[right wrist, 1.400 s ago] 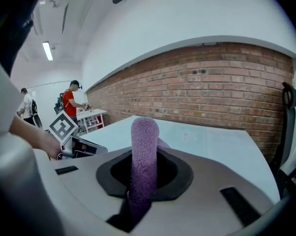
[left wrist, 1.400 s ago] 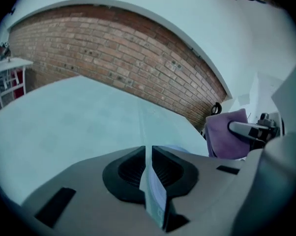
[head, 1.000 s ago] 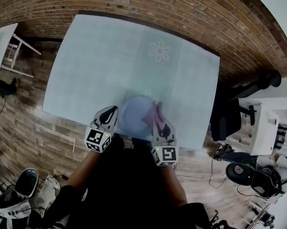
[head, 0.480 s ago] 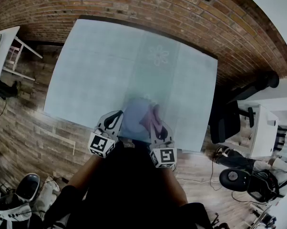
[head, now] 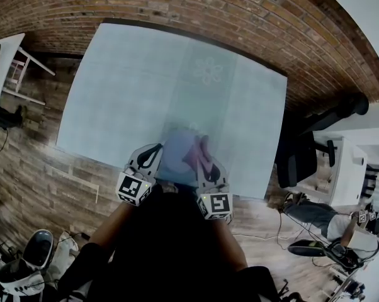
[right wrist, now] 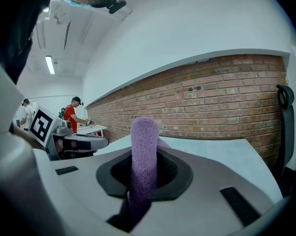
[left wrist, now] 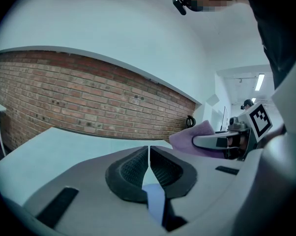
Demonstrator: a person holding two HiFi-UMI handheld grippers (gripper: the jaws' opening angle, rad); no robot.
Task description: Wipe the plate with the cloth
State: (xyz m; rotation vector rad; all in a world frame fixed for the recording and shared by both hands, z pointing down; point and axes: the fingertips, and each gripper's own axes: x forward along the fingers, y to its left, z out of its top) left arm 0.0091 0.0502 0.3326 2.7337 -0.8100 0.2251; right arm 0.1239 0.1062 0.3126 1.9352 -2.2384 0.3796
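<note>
I saw a pale turquoise rectangular tabletop [head: 126,93] with what looked like a faint flower motif [head: 208,71], set against a red brick wall [head: 196,5]. A black office chair [head: 299,156] stood beside a white desk [head: 344,168].

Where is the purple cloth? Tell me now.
Clamped in the right hand-held gripper, the purple cloth sits low centre in the head view, over the right side of the plate.
</note>
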